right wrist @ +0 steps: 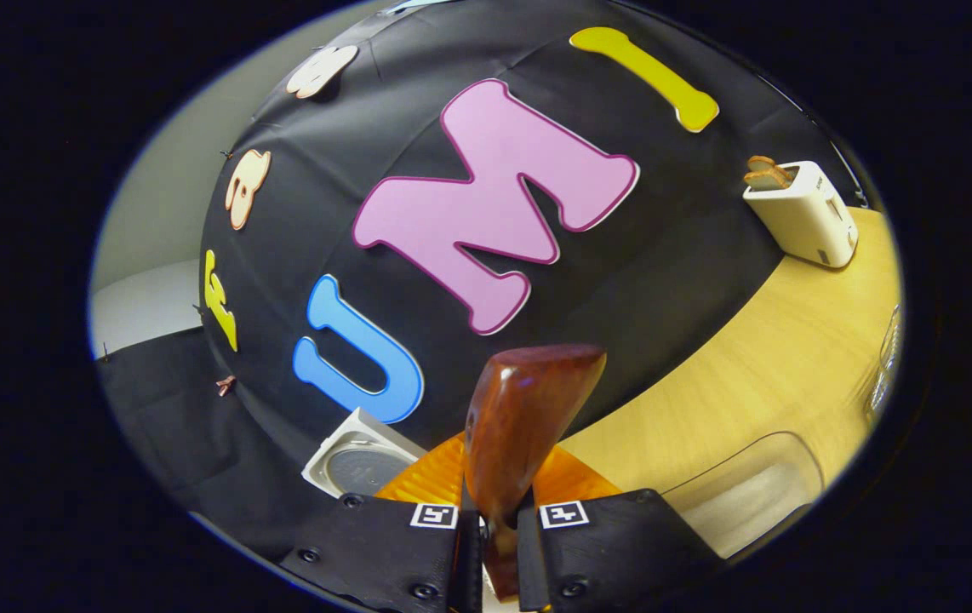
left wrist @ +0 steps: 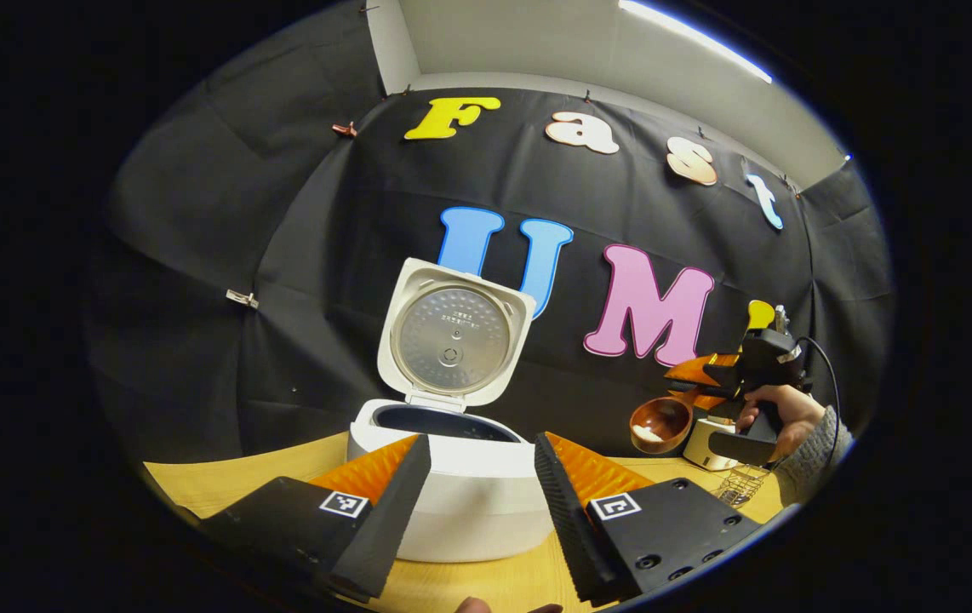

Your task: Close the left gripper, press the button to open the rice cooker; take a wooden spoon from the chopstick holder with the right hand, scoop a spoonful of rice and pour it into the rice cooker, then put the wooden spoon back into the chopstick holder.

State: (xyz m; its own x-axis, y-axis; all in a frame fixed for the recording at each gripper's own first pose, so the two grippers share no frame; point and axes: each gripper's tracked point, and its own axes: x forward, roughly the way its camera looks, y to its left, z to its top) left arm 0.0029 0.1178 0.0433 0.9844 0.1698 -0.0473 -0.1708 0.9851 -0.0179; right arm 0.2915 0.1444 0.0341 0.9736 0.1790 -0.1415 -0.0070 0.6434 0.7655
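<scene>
Wooden spoon clamped between right gripper fingers, probably by handle.

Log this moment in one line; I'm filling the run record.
rice cooker: lid open | wooden spoon: holds rice, short of cooker | right gripper: shut on spoon | left gripper: open

Grey knitted sleeve; square tag markers, black screws.

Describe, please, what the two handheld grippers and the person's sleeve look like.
The left gripper has wedge-shaped fingers with ribbed inner faces, mounted on black blocks with screws; each block carries a square black-and-white marker. The right gripper has matching blocks and markers. Its black pistol-style handle trails a thin black cable. The sleeve is grey knit.
</scene>
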